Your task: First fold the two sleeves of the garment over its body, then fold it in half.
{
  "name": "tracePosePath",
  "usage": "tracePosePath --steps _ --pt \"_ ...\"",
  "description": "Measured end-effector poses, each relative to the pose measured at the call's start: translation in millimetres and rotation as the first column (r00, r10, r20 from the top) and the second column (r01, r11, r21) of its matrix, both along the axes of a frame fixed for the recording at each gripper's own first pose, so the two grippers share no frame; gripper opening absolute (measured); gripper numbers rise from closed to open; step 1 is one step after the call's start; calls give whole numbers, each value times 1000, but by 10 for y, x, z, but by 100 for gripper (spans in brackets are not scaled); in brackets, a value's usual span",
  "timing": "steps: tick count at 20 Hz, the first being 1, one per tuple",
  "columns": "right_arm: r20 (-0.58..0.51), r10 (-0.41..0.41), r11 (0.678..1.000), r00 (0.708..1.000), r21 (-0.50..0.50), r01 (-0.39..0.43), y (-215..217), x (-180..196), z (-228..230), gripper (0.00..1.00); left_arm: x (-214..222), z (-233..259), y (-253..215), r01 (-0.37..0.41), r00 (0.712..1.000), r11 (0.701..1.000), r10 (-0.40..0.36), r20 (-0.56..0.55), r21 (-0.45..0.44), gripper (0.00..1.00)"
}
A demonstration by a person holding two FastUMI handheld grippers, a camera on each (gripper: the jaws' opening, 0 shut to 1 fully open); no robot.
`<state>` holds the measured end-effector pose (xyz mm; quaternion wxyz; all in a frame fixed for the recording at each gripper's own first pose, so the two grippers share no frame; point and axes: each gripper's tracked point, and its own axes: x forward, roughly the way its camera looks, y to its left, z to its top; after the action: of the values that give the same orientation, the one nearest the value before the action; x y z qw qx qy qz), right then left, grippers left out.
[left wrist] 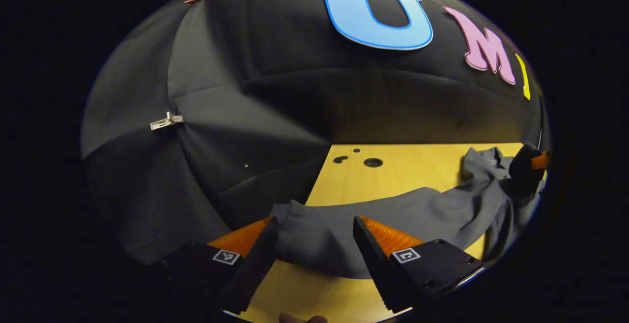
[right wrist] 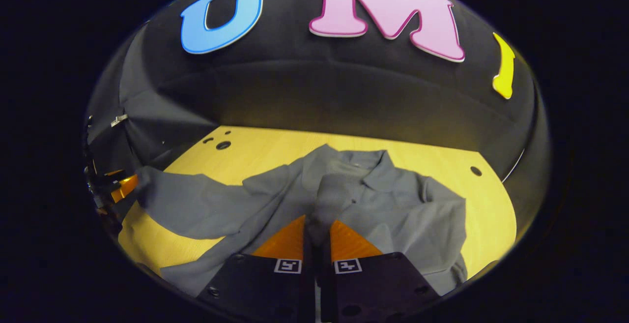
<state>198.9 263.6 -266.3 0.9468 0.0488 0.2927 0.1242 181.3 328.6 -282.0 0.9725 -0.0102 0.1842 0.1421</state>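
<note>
- Judging progress from how the garment [right wrist: 344,190] lies, I put us in the first stage, the sleeve folds, with neither fold finished.
- The grey collared shirt lies on the wooden table [right wrist: 432,161], collar toward the booth's back wall, body rumpled but roughly spread.
- My right gripper [right wrist: 317,237] has its fingers drawn close together on a raised ridge of cloth over the middle of the body; I read this as one sleeve gathered and carried in over the chest, not yet laid flat or let go.
- In the left gripper view, my left gripper [left wrist: 314,237] stands wide, a finger on either side of the end of the other sleeve [left wrist: 314,234]; the cloth sits between the fingers, but neither presses on it as far as I can see.
- That sleeve reaches out to the table's left edge, well apart from the body, so its fold has not begun.
- The left gripper also appears far off at the left rim of the right gripper view, at that sleeve's end.
- Left to do, as I judge it: release the right sleeve flat, bring the left one across, then fold the garment in half.
</note>
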Motion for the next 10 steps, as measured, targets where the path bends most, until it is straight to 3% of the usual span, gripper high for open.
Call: tracePosePath --steps 4,5,6,7,8,9,10 --pt "-107 58 993 993 109 -46 364 -91 -270 23 134 -238 133 -17 999 1000 18 -34 15 96" --pt "-128 77 987 989 149 -58 457 -112 -299 19 157 -277 160 -18 999 1000 19 -44 26 96" --pt "-137 100 978 985 196 -72 563 -168 -252 42 184 -312 173 -17 998 999 19 -55 33 96" --pt "-140 126 965 982 247 -89 669 -207 -189 39 199 -358 176 -15 998 999 17 -65 42 96" --pt "-140 161 945 977 308 -112 770 -255 -83 55 224 -403 187 -12 997 999 17 -80 53 96" --pt "-135 169 938 976 326 -117 754 -296 -18 77 249 -446 199 -12 995 998 17 -97 60 96" --pt "-124 171 936 977 329 -122 702 -314 49 79 276 -489 198 -10 994 998 17 -109 61 96"
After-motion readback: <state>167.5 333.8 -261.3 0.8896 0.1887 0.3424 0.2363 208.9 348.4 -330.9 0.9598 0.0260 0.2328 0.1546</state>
